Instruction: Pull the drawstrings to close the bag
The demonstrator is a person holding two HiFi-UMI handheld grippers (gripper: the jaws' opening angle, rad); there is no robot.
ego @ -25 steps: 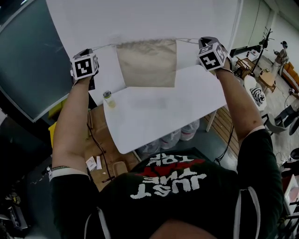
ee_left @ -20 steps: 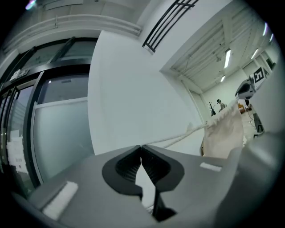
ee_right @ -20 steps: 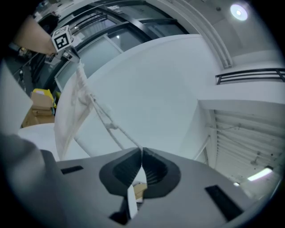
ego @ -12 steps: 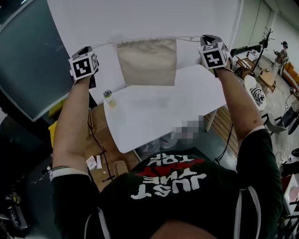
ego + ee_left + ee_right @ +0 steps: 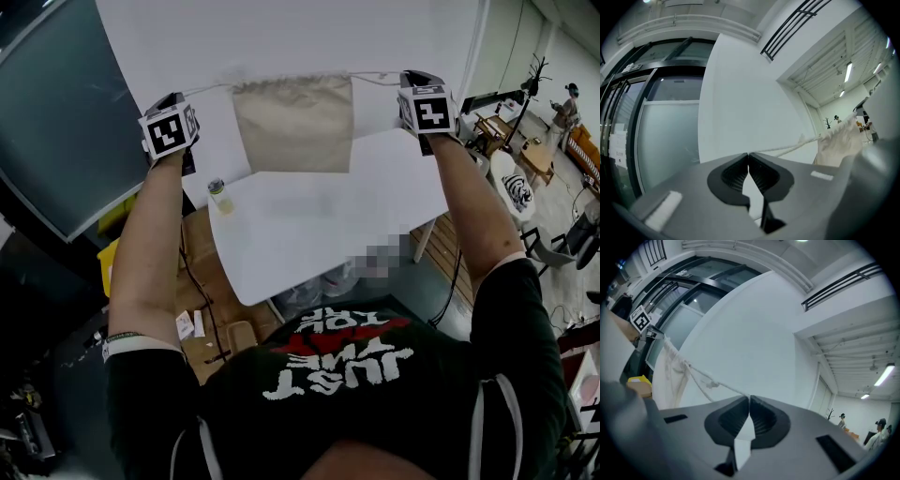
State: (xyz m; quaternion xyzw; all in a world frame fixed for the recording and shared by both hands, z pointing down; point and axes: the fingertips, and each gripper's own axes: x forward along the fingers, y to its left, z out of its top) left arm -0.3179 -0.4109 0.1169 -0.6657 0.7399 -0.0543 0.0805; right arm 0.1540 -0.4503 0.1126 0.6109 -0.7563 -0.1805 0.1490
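A beige cloth drawstring bag [image 5: 292,127] hangs in the air between my two grippers, above the far part of the white table [image 5: 309,239]. Its mouth is gathered along the top. My left gripper [image 5: 172,127] is shut on the left drawstring [image 5: 211,90], which runs taut to the bag. My right gripper [image 5: 424,105] is shut on the right drawstring [image 5: 378,78]. In the left gripper view the white cord [image 5: 787,148] leaves the closed jaw tips [image 5: 748,153] toward the bag [image 5: 841,143]. In the right gripper view a knotted cord [image 5: 710,383] runs from the closed tips [image 5: 749,398] to the bag [image 5: 670,376].
A small jar with a dark lid [image 5: 218,197] stands at the table's left edge. A white wall [image 5: 281,37] is behind the bag, dark glass [image 5: 56,131] to the left. Cardboard boxes [image 5: 202,328] lie on the floor below. Furniture and people are far right [image 5: 553,122].
The right gripper has rolled, so its marker cube now faces the camera squarely. The bag and left gripper hold about the same place, cords still taut.
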